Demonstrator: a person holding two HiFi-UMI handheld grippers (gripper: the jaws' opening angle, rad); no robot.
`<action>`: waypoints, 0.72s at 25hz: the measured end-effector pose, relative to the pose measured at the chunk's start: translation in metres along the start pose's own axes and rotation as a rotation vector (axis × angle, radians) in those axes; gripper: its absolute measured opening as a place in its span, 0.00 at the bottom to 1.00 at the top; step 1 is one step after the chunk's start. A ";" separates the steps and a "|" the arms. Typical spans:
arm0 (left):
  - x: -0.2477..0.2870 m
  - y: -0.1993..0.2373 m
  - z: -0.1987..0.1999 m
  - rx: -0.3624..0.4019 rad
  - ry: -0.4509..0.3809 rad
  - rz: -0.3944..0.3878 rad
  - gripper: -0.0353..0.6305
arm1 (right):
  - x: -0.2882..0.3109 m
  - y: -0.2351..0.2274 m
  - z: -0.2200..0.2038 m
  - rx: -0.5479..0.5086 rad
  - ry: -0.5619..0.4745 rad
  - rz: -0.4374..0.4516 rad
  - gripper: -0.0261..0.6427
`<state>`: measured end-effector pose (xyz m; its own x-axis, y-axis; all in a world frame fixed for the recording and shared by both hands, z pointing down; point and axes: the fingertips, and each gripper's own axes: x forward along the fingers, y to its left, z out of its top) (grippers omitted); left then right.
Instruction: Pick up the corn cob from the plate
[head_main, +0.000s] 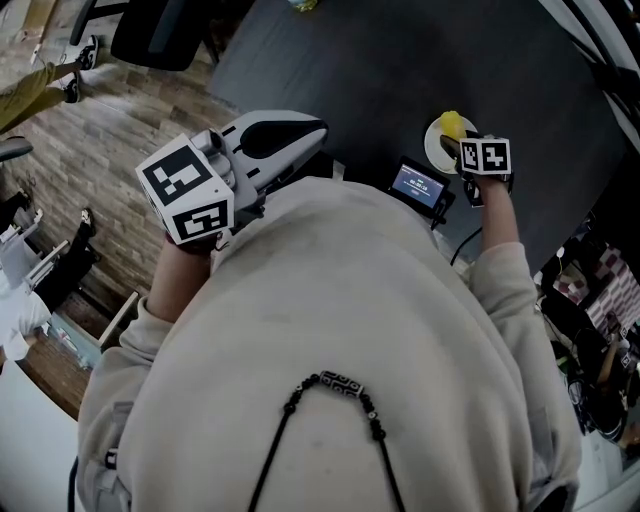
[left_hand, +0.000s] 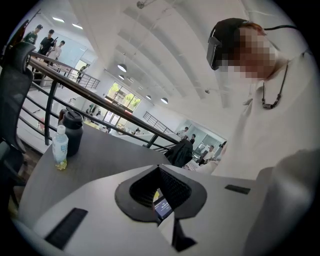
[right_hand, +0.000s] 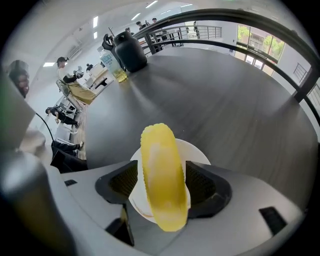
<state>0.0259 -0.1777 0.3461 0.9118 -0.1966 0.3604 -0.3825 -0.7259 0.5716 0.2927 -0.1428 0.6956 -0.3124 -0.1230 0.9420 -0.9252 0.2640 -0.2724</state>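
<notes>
My right gripper (right_hand: 162, 186) stands wide apart, the corn cob (right_hand: 161, 170) lying unclamped between its fingers (right_hand: 204, 186) on the white plate (right_hand: 198, 152). My left gripper (left_hand: 159, 189) is closed and empty.

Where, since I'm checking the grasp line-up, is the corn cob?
In the right gripper view, the corn cob lies on the white plate on the table, between the open jaws of the right gripper; in the head view it is upper right.

Cream sweatshirt (head_main: 340, 300); black beaded neck cord (head_main: 345, 384).
</notes>
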 end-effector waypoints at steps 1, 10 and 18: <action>0.000 -0.001 -0.001 -0.001 0.000 0.002 0.05 | 0.001 -0.001 -0.001 0.005 0.003 -0.001 0.47; 0.003 0.000 -0.006 -0.009 0.006 0.006 0.05 | 0.013 -0.005 -0.010 -0.043 0.055 -0.045 0.47; 0.003 -0.001 -0.005 -0.004 0.009 0.008 0.05 | 0.012 -0.009 -0.009 -0.075 0.069 -0.089 0.44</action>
<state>0.0278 -0.1742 0.3503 0.9074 -0.1968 0.3713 -0.3905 -0.7214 0.5719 0.2990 -0.1378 0.7115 -0.2121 -0.0837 0.9737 -0.9290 0.3264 -0.1743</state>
